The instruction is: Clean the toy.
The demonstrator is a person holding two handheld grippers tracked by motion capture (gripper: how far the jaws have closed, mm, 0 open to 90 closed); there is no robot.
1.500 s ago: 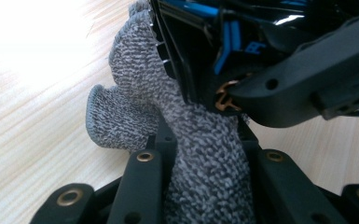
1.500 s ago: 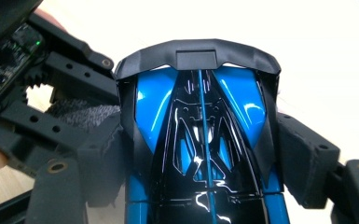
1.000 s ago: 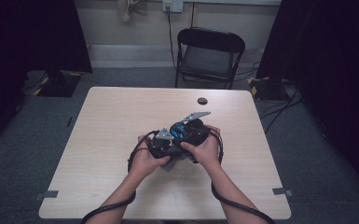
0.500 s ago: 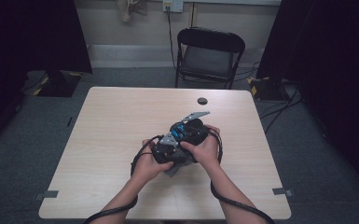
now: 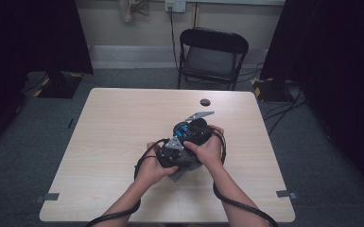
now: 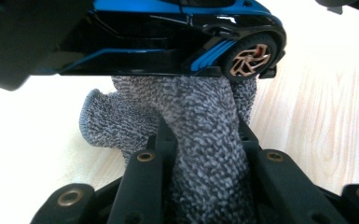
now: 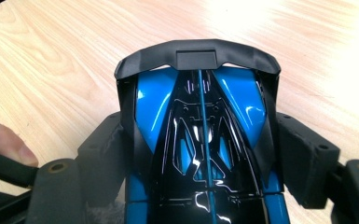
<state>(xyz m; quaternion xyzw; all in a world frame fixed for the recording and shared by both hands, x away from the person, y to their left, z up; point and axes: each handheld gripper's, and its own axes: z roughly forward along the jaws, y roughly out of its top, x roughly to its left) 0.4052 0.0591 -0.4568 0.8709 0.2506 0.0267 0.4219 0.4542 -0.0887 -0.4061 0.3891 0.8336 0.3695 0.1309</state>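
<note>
A: What is each hand-held gripper doing?

B: The left hand-held gripper (image 6: 200,154) is clenched on a grey knitted cloth (image 6: 200,140); its black jaws pinch the fabric from both sides, and the cloth bunches up between them. The right hand-held gripper (image 7: 200,135) is grasping a glossy blue-and-black toy sports car (image 7: 200,140), one jaw against each flank of the body.

A: Where are the cloth and the car?

B: In the high view both sit near the middle of the pale wooden table (image 5: 113,127), slightly toward the person's edge, bunched between the two hands. From the left gripper's camera the cloth reaches right up under the car's sill, just beside a wheel with a copper-coloured rim (image 6: 251,56). Whether the fabric presses on the bodywork I cannot tell.

A: Anything else around?

B: A small dark round disc (image 5: 205,101) lies near the far edge, well apart from the hands. A black folding chair (image 5: 211,56) stands beyond the table.
</note>
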